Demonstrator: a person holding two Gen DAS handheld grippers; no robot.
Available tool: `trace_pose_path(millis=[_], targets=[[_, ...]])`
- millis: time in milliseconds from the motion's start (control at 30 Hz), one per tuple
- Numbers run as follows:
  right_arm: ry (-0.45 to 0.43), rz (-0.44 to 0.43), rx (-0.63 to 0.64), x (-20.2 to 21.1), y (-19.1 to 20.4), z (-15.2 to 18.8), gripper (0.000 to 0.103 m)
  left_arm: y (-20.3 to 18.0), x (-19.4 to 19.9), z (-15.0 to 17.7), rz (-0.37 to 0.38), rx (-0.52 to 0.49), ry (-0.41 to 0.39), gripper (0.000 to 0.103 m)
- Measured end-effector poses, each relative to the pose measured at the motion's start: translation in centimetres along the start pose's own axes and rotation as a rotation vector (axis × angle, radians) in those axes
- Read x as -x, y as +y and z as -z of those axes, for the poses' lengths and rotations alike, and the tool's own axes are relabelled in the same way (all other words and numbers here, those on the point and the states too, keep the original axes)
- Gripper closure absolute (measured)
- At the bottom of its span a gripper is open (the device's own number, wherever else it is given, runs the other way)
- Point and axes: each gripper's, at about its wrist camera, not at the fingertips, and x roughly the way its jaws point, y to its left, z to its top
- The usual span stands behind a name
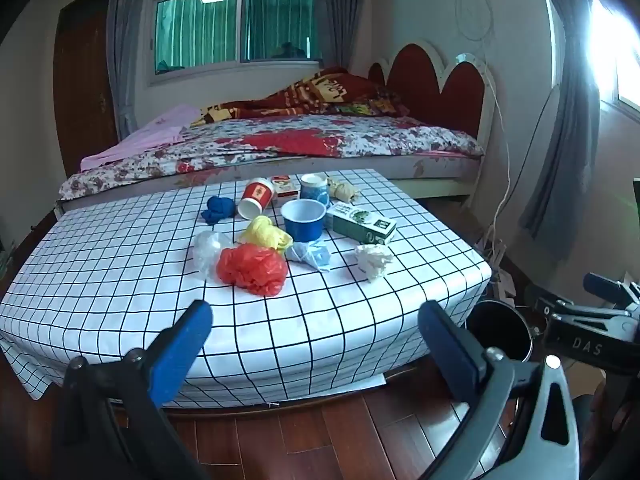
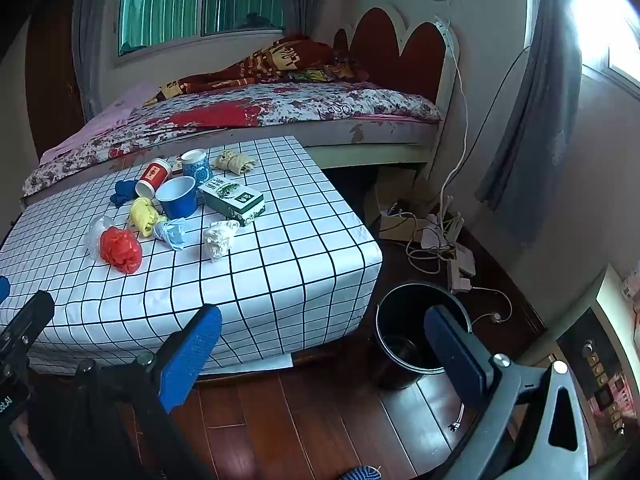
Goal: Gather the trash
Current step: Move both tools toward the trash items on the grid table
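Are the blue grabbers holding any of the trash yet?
No, nothing is held. The left gripper and the right gripper both have wide-open, empty jaws, short of the trash on the checkered table.

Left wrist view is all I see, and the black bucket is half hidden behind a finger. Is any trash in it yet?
Observer: In the right wrist view the black bucket shows no coloured trash; its bottom is dark.
Operator: Is the right gripper carrying anything?
Observer: No, the right gripper is open with nothing between its fingers.
Operator: What lies on the floor farther back?
Observer: Brown cardboard lies under the bed.
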Motion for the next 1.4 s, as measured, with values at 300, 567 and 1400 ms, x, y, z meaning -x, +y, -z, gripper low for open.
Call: trace_pose_path(millis=[300, 567, 1400], targets=[[-0.010, -0.004, 0.005, 0.0, 0.1, -0.7, 0.001, 0.6, 0.2, -0.4, -0.013, -0.008, -0.004, 0.000], [-0.015, -0.005, 0.006, 0.0, 0.4, -0.6, 0.001, 0.5, 0.0, -0.3, -0.016, -0.009, -0.002, 0.000], [-0.015, -0.012, 0.010, -0.1, 0.6, -0.6, 0.001, 1.0, 0.4, -0.8, -0.021, -0.010, -0.007, 0.000]])
